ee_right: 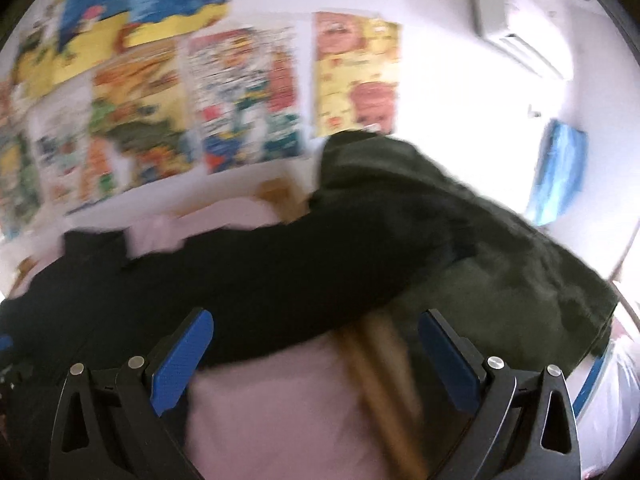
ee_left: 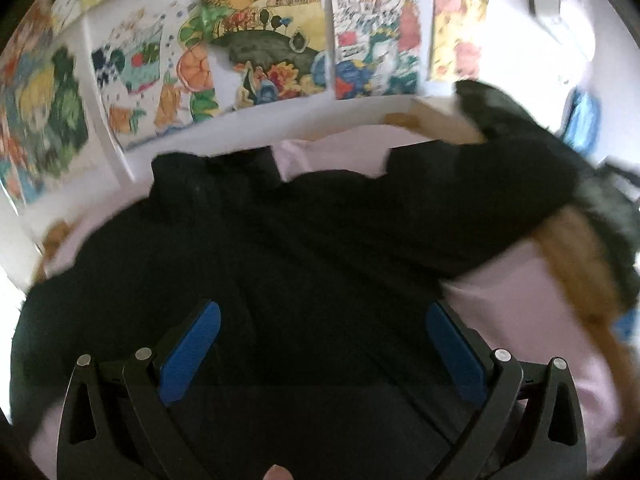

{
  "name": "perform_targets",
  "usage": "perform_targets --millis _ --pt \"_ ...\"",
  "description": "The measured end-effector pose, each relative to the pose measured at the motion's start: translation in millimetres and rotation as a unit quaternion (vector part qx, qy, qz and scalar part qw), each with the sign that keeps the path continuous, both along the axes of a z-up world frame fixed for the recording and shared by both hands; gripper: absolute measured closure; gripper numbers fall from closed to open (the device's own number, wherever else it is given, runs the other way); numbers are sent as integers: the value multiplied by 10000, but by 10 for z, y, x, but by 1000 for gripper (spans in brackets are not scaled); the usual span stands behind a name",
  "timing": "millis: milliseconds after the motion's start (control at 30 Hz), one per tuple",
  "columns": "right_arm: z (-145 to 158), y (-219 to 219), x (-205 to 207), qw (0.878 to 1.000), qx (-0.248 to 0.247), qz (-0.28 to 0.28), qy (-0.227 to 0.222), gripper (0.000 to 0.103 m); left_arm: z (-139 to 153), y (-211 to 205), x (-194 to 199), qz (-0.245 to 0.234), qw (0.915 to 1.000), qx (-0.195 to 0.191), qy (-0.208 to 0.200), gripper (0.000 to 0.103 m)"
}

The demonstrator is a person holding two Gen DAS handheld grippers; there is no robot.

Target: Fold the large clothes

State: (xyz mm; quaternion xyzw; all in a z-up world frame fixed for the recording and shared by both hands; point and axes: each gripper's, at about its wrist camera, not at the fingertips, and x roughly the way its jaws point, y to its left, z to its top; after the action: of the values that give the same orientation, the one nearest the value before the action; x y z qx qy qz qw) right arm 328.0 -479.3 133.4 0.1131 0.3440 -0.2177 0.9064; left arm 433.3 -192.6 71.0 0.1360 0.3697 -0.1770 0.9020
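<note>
Left gripper (ee_left: 323, 314) spread wide, blue pads (ee_left: 192, 352) apart with nothing between them, hovering over the black garment (ee_left: 280, 248); garment spread across the pale pink sheet (ee_left: 520, 312), filling the middle of the left view from 9 o'clock through to 2 o'clock; one sleeve-like part reaching out toward 2 o'clock, its end lost in blur; folds and seams almost unreadable, all one dark mass; near edge cut off behind the gripper's black frame at 6 o'clock

Right gripper (ee_right: 316, 328) also wide open, pads (ee_right: 182, 360) holding nothing; below it the pink sheet (ee_right: 280, 408) and a blurred wooden bar (ee_right: 384, 392) running from centre down toward 5 o'clock; black garment (ee_right: 240, 280) stretching from 9 o'clock across to the centre, upper edge just above the fingertips; at 2 to 3 o'clock a dark green fuzzy cloth (ee_right: 500, 260) heaped up, overlapping the black one, boundary between them hard to pick out

Both views smeared by motion; colourful posters (ee_left: 260, 40) on the white wall at 11 to 1 o'clock, details illegible; wall air conditioner (ee_right: 516, 32) at 1 o'clock in the right view, washed out by glare; something blue (ee_right: 560, 172) at 3 o'clock, too blurred to name; small pinkish tip at the very bottom of the left view, cut off
</note>
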Motion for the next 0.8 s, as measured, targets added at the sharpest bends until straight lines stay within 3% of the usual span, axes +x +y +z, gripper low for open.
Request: perform_targets --millis 67,200,367,600,733,800 --pt "-178 -316 142 9980 318 -537 -94 0 -251 -73 223 107 9997 220 -69 2" --pt "-541 -680 186 9852 674 -1568 -150 0 -653 -147 577 89 10000 43 -1 2" --pt "-749 -865 229 9845 637 -1632 -111 0 -902 -274 783 59 9993 -302 214 2" --pt "-801 -1164 191 9737 1348 -1579 -935 0 -1336 -744 1108 102 9987 228 453 2" --pt "-892 -1305 172 9631 1638 -1823 -1112 13 -1575 -791 1199 191 9977 237 602 1" --pt "-901 -1312 222 9658 1463 -1901 -988 24 -1651 -816 1204 220 9977 303 557 1"
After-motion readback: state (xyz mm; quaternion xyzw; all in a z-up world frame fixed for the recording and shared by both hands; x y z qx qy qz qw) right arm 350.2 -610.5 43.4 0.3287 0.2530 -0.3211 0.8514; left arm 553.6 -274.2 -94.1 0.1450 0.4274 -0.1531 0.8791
